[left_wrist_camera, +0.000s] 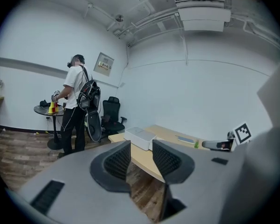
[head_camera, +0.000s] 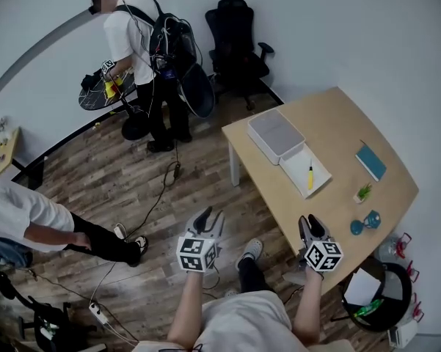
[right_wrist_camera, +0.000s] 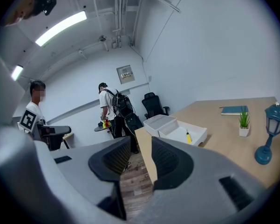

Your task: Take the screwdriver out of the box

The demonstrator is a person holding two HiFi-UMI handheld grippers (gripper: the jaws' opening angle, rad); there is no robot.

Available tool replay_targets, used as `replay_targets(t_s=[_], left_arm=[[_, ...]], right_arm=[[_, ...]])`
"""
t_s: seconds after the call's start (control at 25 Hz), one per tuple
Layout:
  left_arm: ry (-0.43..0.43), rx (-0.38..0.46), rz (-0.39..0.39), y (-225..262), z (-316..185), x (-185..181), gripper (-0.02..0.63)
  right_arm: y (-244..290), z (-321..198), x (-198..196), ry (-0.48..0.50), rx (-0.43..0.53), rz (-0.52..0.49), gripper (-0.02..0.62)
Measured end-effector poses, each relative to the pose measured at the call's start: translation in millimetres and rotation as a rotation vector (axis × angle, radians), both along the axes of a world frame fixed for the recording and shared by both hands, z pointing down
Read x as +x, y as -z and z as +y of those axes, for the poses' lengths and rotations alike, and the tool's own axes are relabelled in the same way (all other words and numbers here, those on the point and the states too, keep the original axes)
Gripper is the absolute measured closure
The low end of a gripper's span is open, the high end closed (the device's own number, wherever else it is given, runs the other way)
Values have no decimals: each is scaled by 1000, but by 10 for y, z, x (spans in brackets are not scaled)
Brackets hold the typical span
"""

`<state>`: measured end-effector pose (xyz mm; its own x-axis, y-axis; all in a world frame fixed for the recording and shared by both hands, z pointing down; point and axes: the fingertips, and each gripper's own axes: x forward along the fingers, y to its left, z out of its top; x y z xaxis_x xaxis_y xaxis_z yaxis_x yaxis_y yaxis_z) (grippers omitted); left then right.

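- In my judgement the task is at its very beginning. The yellow screwdriver [head_camera: 310,174] lies inside the open white box [head_camera: 275,134], in the flatter half, and nothing touches it.
- The box stands on the wooden table [head_camera: 337,123], near the corner of the table that points into the room. It is already open, so no opening step seems to be left.
- The left gripper [head_camera: 208,217] is well apart from the box, off the table and over the wooden floor [head_camera: 95,167]. In the left gripper view its jaws stand apart with only air between them, and the box shows far behind them.
- The right gripper [head_camera: 313,226] is closer to the box than the left one, at the table edge on the person's side, but it is not near the screwdriver. Its jaws are also spread and hold nothing. Only the corner of the table shows through the gap.
- On the side of the box away from the room lie a blue book [head_camera: 370,160], a small plant [head_camera: 363,193] and a blue lamp [head_camera: 367,222]. All are well apart from the box and do not block the way to it.
- Everything is left to do: bring one gripper to the box, close it on the screwdriver, and lift it over the rim. The right gripper looks better placed for this.
- A standing person [head_camera: 143,50] with a backpack and an office chair [head_camera: 235,42] are far behind the box and seem to have no part in the task.
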<state>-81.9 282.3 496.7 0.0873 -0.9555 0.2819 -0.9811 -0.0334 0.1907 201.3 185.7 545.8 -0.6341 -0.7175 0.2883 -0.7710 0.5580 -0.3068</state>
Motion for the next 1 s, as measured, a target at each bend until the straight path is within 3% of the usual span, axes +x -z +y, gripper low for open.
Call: replay_targets(t_s=[0.44, 0.8, 1.0], left_arm=[[-14, -38, -5, 9, -1445, -189, 468], [-53, -41, -8, 33, -2407, -245, 468], [-89, -40, -12, -57, -2739, -146, 469]], right_arm=[[-94, -1468, 148, 20, -36, 97, 453], [-22, -2496, 287, 85, -11, 190, 453], [-250, -2820, 270, 145, -103, 211, 453]])
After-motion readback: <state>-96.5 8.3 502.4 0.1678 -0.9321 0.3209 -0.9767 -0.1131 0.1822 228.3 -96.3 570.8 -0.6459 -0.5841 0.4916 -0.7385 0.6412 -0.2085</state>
